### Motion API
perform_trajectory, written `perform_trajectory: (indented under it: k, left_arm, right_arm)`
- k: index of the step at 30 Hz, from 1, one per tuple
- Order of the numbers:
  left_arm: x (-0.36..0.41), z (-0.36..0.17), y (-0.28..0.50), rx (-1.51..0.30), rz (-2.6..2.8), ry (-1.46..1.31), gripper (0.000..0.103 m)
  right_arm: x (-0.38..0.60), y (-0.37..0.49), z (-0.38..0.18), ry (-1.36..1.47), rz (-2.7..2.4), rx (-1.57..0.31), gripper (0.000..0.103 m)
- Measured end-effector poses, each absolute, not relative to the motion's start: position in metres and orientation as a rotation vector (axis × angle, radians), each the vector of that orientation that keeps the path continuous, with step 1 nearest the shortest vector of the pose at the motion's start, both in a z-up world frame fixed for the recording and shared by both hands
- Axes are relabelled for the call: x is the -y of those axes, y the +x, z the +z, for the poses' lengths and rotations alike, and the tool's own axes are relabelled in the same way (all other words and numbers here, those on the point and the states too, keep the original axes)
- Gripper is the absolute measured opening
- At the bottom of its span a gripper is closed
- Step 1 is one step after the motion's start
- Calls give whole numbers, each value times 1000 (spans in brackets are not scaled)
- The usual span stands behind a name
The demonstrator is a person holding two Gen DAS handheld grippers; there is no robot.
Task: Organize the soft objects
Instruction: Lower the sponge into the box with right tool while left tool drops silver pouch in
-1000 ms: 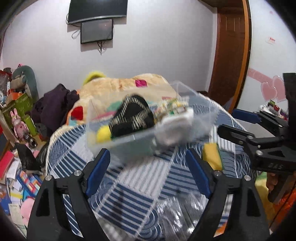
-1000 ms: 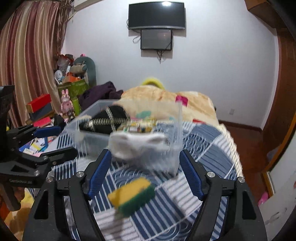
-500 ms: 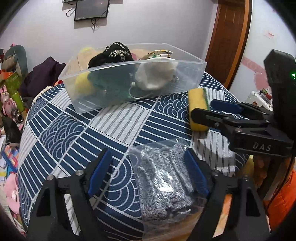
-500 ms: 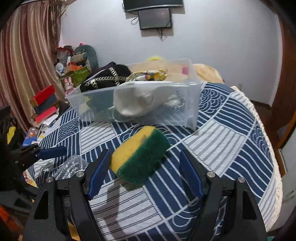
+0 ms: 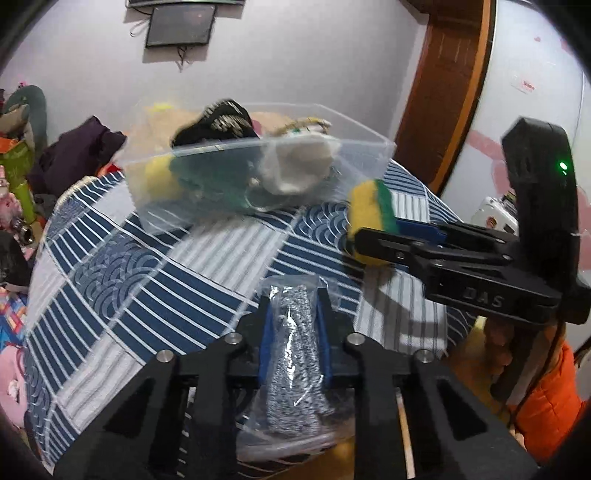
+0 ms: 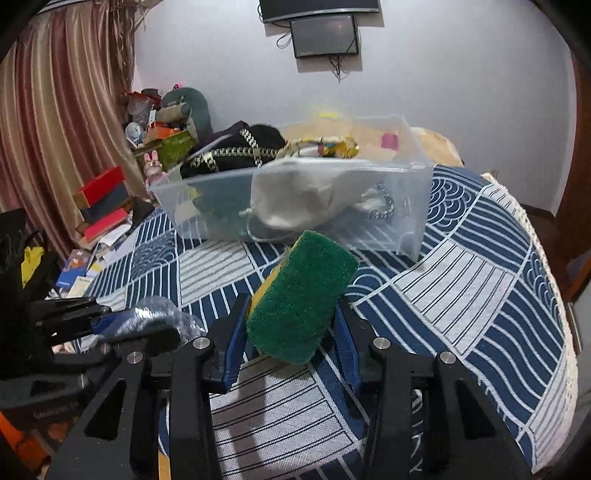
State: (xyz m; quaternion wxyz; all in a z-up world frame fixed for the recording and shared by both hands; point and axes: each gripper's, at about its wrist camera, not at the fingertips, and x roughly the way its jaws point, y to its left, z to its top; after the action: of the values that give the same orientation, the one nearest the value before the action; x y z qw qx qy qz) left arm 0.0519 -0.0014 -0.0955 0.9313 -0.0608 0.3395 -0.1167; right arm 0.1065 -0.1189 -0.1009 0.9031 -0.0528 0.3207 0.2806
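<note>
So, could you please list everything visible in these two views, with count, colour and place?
Sponge: one, yellow and green, held between the right fingers.
Bagged cloth: one, grey-speckled in clear plastic, held between the left fingers.
Storage bin: one, clear, on the far side of the table.
Black item with gold chain: one, in the bin.
White pouch: one, in the bin.
Tablecloth: one, blue and white, covering the table.
Wall screen: one, dark, on the far wall.
Left gripper: black, blue pads.
Right gripper: black, blue pads.
</note>
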Motion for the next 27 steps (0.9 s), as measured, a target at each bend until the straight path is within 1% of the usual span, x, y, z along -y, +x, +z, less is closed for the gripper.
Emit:
perform_trajectory:
  k: [4, 11, 16, 23, 27]
  left_arm:
    - [-12, -80, 53, -652, -200, -141, 19]
    - [-37, -28, 62, -504, -97, -142, 19]
    - [-56, -3, 80, -417, -53, -139, 19]
    - [-65, -7, 118, -424, -20, -127, 19]
    - [-71, -21, 141, -453, -9, -140, 19]
  right_arm:
    - [123, 105, -87, -99, 570, -622, 40]
    - [125, 109, -58, -105, 531, -535, 40]
    - [122, 121, -41, -116, 496, -485, 40]
    - [105, 148, -32, -150, 465, -468, 40]
    - [94, 167, -37, -200, 455, -507, 40]
